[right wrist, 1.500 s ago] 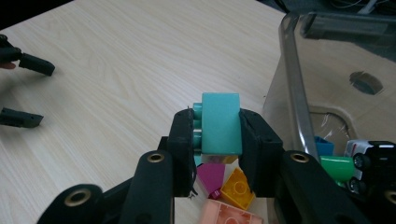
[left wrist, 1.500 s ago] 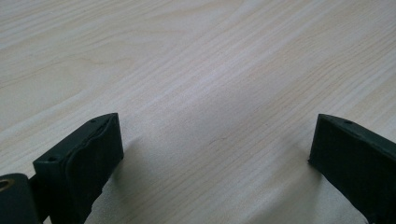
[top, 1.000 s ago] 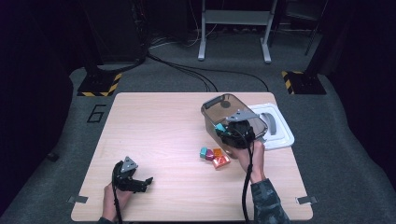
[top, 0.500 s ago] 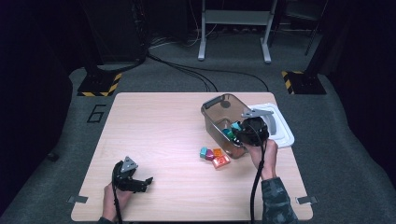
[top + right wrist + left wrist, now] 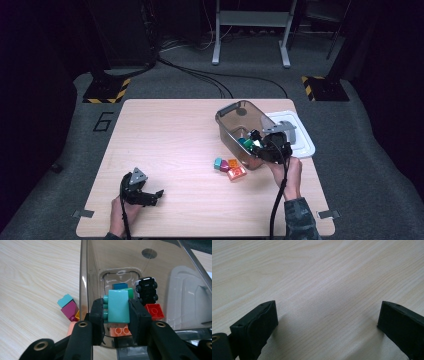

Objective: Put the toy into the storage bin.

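Clamped between the two black jaws of the right gripper is a turquoise plastic building brick, its smooth face up and its studs turned toward one jaw; both pads press flat against its sides. Gripper and brick hang over the near end of a smoke-tinted clear plastic bin, above the bin's floor. Inside it lie a blue brick, a green brick behind the held one, a small black toy car with white trim, a red studded brick and an orange studded brick just under the jaws. On the pale wooden table, against the bin's outer wall, sits a small cluster of bricks in teal, magenta and orange. Beyond the bin lies its white lid.

Near the table's front edge, well apart from the bin, the left gripper rests with its jaws spread wide and only bare wood between them.
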Demonstrator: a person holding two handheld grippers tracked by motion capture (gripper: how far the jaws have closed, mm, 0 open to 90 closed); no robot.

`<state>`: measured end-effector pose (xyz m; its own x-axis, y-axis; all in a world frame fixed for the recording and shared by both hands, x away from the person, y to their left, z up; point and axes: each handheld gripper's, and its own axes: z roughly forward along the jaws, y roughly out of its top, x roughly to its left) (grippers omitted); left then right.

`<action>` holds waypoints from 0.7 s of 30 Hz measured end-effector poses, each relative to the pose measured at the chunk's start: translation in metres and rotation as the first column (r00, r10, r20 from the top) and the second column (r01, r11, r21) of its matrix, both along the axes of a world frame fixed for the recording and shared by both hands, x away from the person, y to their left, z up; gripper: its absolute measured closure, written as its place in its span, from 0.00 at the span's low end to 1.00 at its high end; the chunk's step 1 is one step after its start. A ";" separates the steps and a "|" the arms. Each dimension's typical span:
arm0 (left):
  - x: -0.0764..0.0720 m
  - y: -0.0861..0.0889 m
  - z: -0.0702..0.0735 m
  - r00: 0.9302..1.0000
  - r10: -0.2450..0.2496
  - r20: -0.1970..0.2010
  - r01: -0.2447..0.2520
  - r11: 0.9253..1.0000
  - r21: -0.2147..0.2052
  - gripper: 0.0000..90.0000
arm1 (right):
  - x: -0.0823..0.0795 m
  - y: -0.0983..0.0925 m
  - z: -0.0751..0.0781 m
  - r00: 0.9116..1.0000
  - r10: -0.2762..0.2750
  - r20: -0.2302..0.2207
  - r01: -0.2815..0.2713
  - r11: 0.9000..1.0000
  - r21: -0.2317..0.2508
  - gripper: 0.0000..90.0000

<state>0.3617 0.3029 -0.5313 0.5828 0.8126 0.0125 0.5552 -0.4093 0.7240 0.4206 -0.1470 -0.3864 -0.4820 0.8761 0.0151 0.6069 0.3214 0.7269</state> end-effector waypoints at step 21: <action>0.000 0.000 0.000 1.000 -0.003 -0.004 0.003 1.000 0.002 0.03 | -0.018 -0.004 0.000 1.000 -0.026 -0.003 0.026 0.999 -0.018 0.53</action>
